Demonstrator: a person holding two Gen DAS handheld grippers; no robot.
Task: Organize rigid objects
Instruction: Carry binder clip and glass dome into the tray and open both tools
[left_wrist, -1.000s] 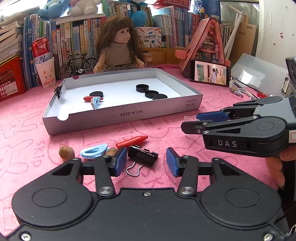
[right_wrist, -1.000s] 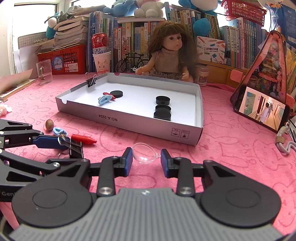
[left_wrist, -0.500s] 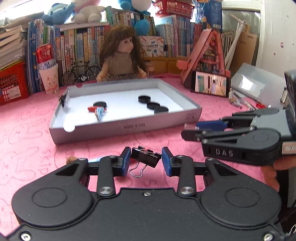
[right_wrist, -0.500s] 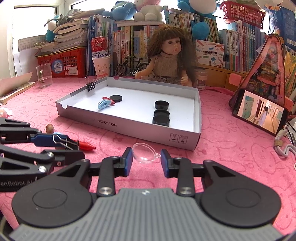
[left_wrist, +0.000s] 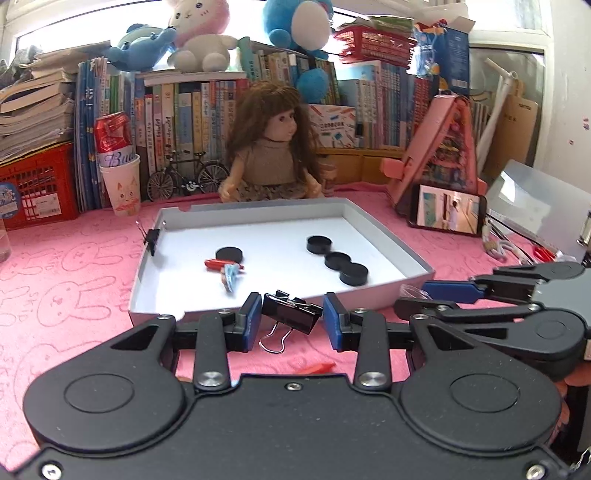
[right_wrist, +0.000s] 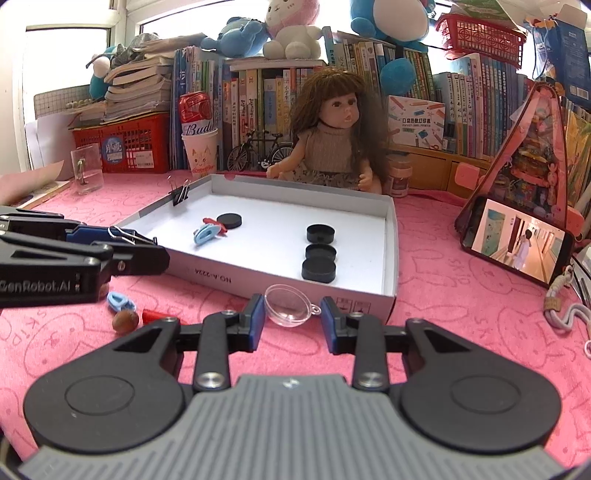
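Observation:
My left gripper (left_wrist: 291, 319) is shut on a black binder clip (left_wrist: 290, 315) and holds it above the pink cloth, just before the white box's (left_wrist: 391, 295) near wall. It also shows in the right wrist view (right_wrist: 125, 245). My right gripper (right_wrist: 291, 317) is shut on a clear plastic half-dome (right_wrist: 290, 304) and holds it by the box's front wall (right_wrist: 258, 282). Inside the box lie three black discs (right_wrist: 319, 254), a fourth disc (right_wrist: 229, 220), a red piece and a blue clip (right_wrist: 205, 232). Another binder clip (right_wrist: 180, 194) grips the box's left rim.
On the cloth left of my right gripper lie a blue clip (right_wrist: 120, 301), a nut (right_wrist: 125, 321) and a red piece (right_wrist: 157, 315). A doll (right_wrist: 332, 140), a phone (right_wrist: 517, 240), a paper cup (right_wrist: 199, 155) and bookshelves stand behind the box.
My left gripper closed on the binder clip, lifted it off the cloth and moved toward the box. My right gripper rose with the clear half-dome and came nearer the box.

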